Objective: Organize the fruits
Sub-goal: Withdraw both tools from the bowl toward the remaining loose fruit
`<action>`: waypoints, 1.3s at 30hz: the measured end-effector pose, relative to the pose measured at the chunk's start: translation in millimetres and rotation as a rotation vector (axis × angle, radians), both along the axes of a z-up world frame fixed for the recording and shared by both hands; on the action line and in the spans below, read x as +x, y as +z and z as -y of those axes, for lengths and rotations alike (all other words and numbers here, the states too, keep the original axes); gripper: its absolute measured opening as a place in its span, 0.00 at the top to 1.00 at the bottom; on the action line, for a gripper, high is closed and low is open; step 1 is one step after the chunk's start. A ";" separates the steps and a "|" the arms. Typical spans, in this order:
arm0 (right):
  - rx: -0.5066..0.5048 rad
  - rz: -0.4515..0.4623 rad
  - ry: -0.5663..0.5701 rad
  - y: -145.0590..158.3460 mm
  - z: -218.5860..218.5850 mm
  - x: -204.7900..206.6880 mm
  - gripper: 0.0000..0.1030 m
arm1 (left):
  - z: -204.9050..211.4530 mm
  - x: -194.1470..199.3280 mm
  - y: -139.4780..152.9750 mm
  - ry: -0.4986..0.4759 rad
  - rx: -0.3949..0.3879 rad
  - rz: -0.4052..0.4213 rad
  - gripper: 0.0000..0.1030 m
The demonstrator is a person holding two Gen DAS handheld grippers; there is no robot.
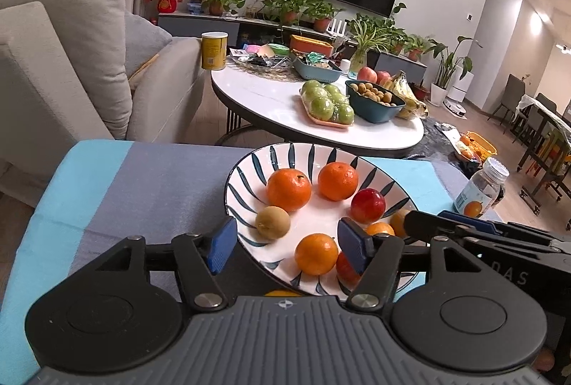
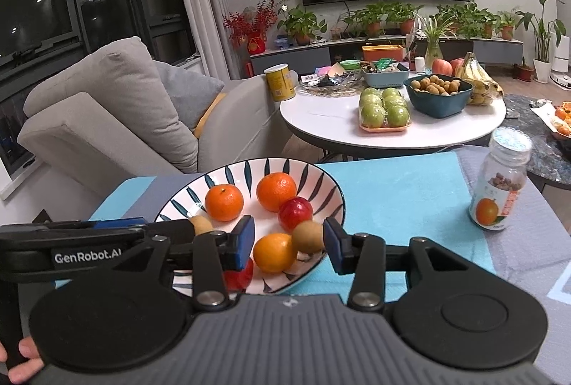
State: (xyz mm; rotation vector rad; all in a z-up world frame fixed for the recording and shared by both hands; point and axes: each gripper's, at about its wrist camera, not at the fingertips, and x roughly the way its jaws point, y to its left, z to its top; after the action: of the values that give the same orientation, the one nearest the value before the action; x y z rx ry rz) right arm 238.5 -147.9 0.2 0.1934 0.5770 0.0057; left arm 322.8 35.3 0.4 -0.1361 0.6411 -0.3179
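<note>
A white bowl with dark blue stripes (image 1: pixel 249 167) (image 2: pixel 228 172) sits on a blue and grey cloth (image 1: pixel 142 185). It holds two mandarins (image 1: pixel 289 189) (image 1: pixel 337 180), a red plum (image 1: pixel 367 205), a brown kiwi (image 1: pixel 273 222) and a smaller orange (image 1: pixel 316 253). My left gripper (image 1: pixel 285 247) is open over the bowl's near rim, its blue pads touching no fruit. My right gripper (image 2: pixel 289 242) is open at the bowl's right side. An orange (image 2: pixel 274 253) and a second kiwi (image 2: pixel 308 236) lie in the bowl between its pads. Whether the right pad touches that kiwi I cannot tell.
A clear bottle with an orange label (image 2: pixel 499 185) (image 1: pixel 481 188) stands on the cloth right of the bowl. Behind is a round white table (image 1: pixel 271 106) with green apples, a dark bowl of small brown fruit and bananas. A grey sofa (image 1: pixel 71 45) is left.
</note>
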 end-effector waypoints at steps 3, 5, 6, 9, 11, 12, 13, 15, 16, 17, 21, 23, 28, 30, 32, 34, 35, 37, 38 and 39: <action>0.001 0.002 -0.006 2.8 0.1 -4.4 0.36 | -2.5 -6.4 4.0 0.004 -0.001 0.008 0.42; 0.000 0.005 -0.007 4.4 -0.8 -8.0 0.36 | -3.7 -11.3 6.1 0.006 0.004 0.013 0.42; -0.003 0.006 -0.006 5.3 -1.6 -10.0 0.36 | -4.6 -13.8 6.8 0.008 0.006 0.015 0.41; -0.006 0.008 -0.005 6.5 -3.7 -16.1 0.36 | -8.6 -20.3 7.5 0.016 0.010 0.015 0.41; -0.006 0.006 -0.003 6.8 -4.6 -20.5 0.36 | -11.8 -25.6 7.4 0.022 0.010 0.014 0.41; -0.006 0.005 -0.003 7.0 -5.0 -22.3 0.36 | -13.5 -28.3 7.4 0.025 0.012 0.013 0.41; -0.006 0.004 -0.004 7.1 -5.1 -24.1 0.36 | -14.2 -30.6 7.3 0.029 0.015 0.013 0.41; -0.002 0.002 -0.006 6.9 -4.4 -28.2 0.36 | -16.6 -35.7 7.3 0.036 0.029 0.014 0.41; 0.001 0.000 -0.008 6.9 -3.8 -29.8 0.36 | -17.8 -38.8 7.5 0.036 0.034 0.014 0.41; 0.005 -0.002 -0.009 6.9 -3.0 -31.6 0.36 | -18.9 -41.8 7.7 0.036 0.038 0.014 0.41; 0.016 -0.010 -0.017 5.6 -1.8 -38.1 0.36 | -22.3 -51.7 9.6 0.044 0.050 0.019 0.41; 0.023 -0.012 -0.021 4.3 -1.3 -41.6 0.36 | -24.8 -56.4 10.8 0.047 0.052 0.020 0.41; 0.043 -0.029 -0.008 -2.3 -4.4 -46.6 0.36 | -30.3 -72.0 11.9 0.062 0.091 0.031 0.41; 0.060 -0.039 0.005 -6.0 -7.0 -48.9 0.36 | -31.3 -77.1 11.5 0.071 0.112 0.037 0.41; 0.068 -0.046 0.027 -9.0 -12.2 -50.6 0.36 | -33.6 -82.3 10.1 0.065 0.117 0.036 0.41; 0.064 -0.053 0.056 -12.1 -19.1 -51.6 0.36 | -34.7 -86.4 9.1 0.062 0.123 0.034 0.41; 0.068 -0.059 0.072 -13.7 -22.6 -51.5 0.36 | -35.1 -89.0 8.2 0.062 0.131 0.034 0.41; 0.083 -0.073 0.095 -17.3 -29.1 -51.3 0.36 | -35.9 -94.7 6.4 0.063 0.143 0.036 0.41; 0.090 -0.079 0.103 -18.8 -32.3 -50.7 0.36 | -36.1 -97.1 5.5 0.062 0.146 0.035 0.41; 0.092 -0.084 0.109 -19.8 -35.6 -51.2 0.36 | -37.4 -100.2 4.2 0.062 0.148 0.034 0.40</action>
State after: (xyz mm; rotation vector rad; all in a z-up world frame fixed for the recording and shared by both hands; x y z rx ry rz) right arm 187.3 -112.3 -19.5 0.2523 0.6712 0.1307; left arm 222.6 72.7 4.6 -0.0090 0.6234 -0.2122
